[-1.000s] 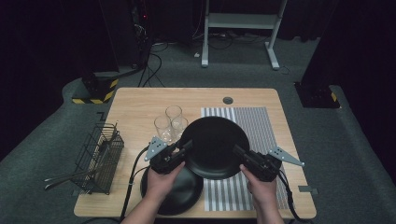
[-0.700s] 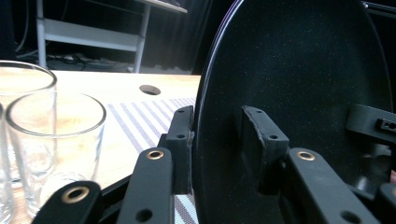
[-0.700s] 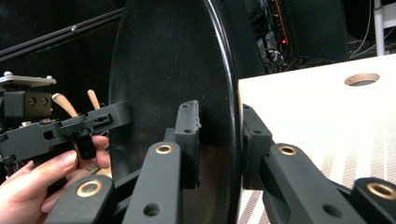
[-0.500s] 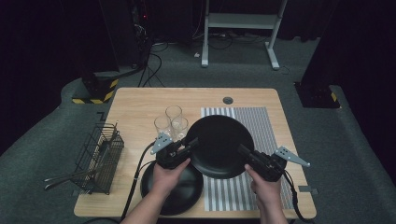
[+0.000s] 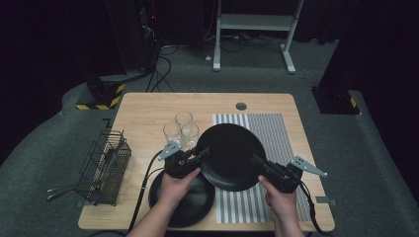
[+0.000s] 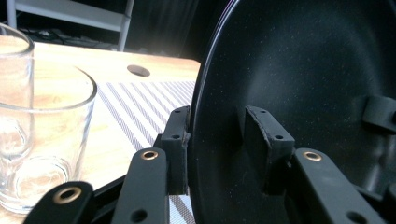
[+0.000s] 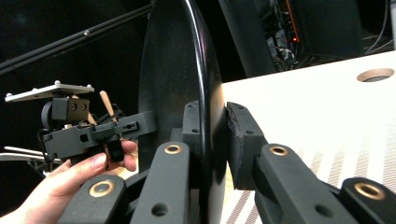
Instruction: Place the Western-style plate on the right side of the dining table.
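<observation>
A black plate (image 5: 230,153) hangs tilted over the striped mat (image 5: 279,133), held between both grippers. My right gripper (image 5: 256,160) has just been closing on the plate's right rim (image 7: 173,70), and in its own view both pads (image 7: 240,135) press on it. My left gripper (image 5: 203,153) straddles the left rim (image 6: 303,70) and its jaws have just been opening. One pad (image 6: 180,140) lies against the plate's back, the other pad (image 6: 261,140) stands off its face.
A second black plate (image 5: 185,202) lies on the table by the front edge, under my left hand. Three clear glasses (image 5: 180,129) stand just behind the left gripper. A wire basket (image 5: 106,165) with utensils sits at the table's left edge.
The plate and both hands have drifted slightly to the right. Seen from above, the hold on the plate looks the same.
</observation>
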The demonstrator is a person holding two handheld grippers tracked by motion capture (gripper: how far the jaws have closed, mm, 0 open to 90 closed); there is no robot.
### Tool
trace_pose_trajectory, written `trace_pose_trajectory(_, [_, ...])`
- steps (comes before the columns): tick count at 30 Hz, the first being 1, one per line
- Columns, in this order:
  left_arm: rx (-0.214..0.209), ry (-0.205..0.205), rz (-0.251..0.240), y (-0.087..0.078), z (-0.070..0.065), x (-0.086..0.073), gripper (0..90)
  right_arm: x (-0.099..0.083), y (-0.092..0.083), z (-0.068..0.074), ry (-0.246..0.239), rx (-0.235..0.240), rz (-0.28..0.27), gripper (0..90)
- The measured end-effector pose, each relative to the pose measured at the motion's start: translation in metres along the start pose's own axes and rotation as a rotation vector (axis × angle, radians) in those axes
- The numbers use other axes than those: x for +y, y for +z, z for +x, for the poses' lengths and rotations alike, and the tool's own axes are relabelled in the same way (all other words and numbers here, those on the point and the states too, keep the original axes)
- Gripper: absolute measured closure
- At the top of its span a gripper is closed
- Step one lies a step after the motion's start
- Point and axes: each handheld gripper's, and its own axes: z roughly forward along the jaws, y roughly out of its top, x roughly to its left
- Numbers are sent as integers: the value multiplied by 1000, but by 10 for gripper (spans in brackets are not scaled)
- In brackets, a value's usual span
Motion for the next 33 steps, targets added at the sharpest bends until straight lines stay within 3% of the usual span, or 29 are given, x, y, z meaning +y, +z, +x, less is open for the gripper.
trace_pose_trajectory(7, [-8,9,28,6,-1,-5,629,3,-4,1,-10,-38,-11,793])
trace_pose_trajectory(19, [17,34,78,10,-2,-14,641,2,-5,-3,3,-72,-8,794])
trace_pose_trajectory(33, [29,45,73,12,0,-14,662,2,-4,-2,-16,-88,-7,794])
